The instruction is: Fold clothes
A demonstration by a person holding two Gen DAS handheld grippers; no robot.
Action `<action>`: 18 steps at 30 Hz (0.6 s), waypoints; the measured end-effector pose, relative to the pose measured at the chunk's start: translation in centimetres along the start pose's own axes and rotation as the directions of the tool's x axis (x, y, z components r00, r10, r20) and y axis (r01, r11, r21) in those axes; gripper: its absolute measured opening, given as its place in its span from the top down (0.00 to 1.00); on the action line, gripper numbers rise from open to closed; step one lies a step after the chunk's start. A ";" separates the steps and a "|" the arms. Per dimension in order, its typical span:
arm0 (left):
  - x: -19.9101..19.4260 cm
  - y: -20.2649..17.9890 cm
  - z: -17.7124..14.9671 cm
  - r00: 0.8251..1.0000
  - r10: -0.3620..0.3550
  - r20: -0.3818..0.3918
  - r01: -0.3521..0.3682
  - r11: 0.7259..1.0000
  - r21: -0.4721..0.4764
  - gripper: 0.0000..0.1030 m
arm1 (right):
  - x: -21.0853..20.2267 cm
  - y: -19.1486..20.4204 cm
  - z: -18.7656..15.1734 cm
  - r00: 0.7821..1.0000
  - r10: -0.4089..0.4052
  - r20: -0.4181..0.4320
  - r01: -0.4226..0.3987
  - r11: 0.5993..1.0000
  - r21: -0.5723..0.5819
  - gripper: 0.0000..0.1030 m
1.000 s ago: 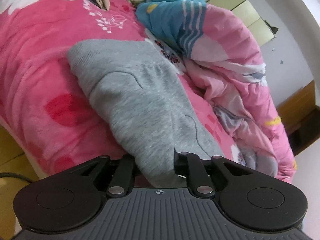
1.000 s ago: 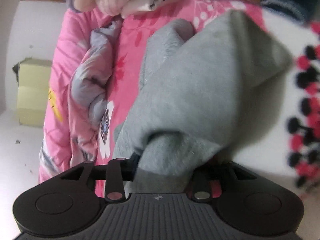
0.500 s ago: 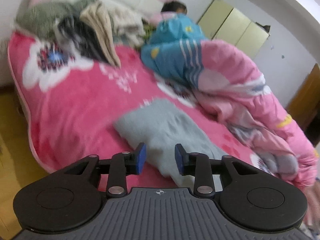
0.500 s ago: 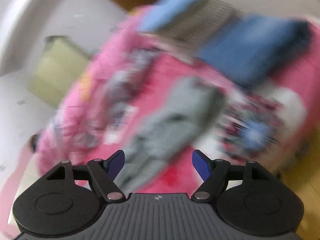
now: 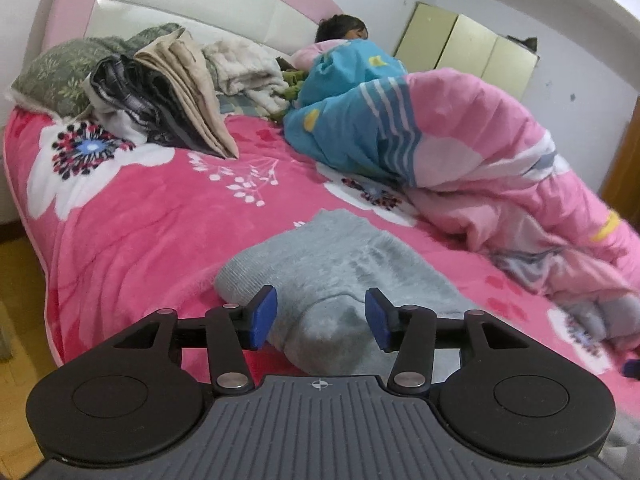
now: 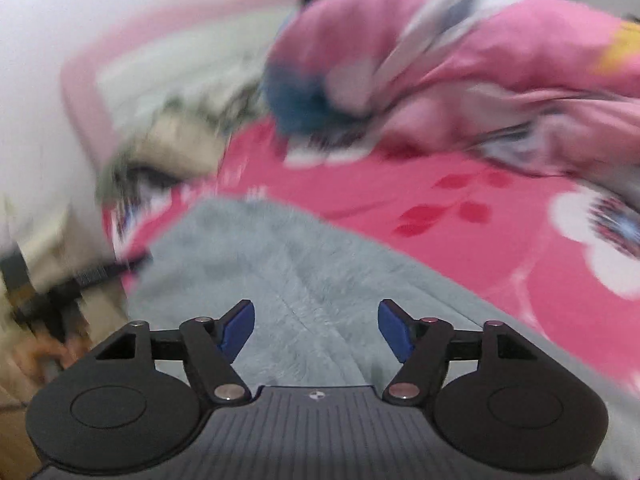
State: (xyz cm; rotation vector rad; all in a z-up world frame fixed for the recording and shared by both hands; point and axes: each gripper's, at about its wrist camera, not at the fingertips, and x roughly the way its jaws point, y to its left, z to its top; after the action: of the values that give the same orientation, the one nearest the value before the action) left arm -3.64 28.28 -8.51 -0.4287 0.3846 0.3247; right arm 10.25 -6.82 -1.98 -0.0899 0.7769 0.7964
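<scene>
A grey knit garment lies folded on the pink flowered blanket near the bed's front edge. My left gripper hovers over its near end; the jaws are opening and the blue pads do not touch the cloth. In the blurred right wrist view the same grey garment spreads below my right gripper. Its jaws stand wide and are closing, with nothing pressed between the blue pads.
A pile of clothes sits at the head of the bed on the left. A person lies under a blue and pink quilt on the right. Yellow cabinets stand against the wall. The floor shows at left.
Both grippers have let go of the grey garment, which now lies on the blanket. The left gripper pulled back and lifted its view; the right swung fast and rolled round over the garment.
</scene>
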 end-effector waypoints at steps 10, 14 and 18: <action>1.5 0.2 -0.7 0.998 0.018 0.055 -0.022 0.997 0.069 0.53 | 4.6 2.0 -0.9 0.991 -0.065 -0.120 0.056 0.996 -0.076 0.85; 1.6 0.3 -0.7 0.999 0.013 0.053 -0.016 0.998 0.064 0.53 | 3.2 4.3 -1.0 0.992 -0.108 -0.058 0.100 0.987 -0.130 0.90; 1.6 0.4 -0.6 0.999 0.011 0.048 -0.014 0.998 0.063 0.53 | 1.8 5.9 1.2 0.988 -0.153 0.022 0.154 0.975 -0.158 0.91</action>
State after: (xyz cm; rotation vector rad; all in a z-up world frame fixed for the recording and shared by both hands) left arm -2.59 28.69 -9.85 -0.3557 0.3502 0.3332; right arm 7.78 -1.10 -1.03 -0.2858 0.6877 0.7103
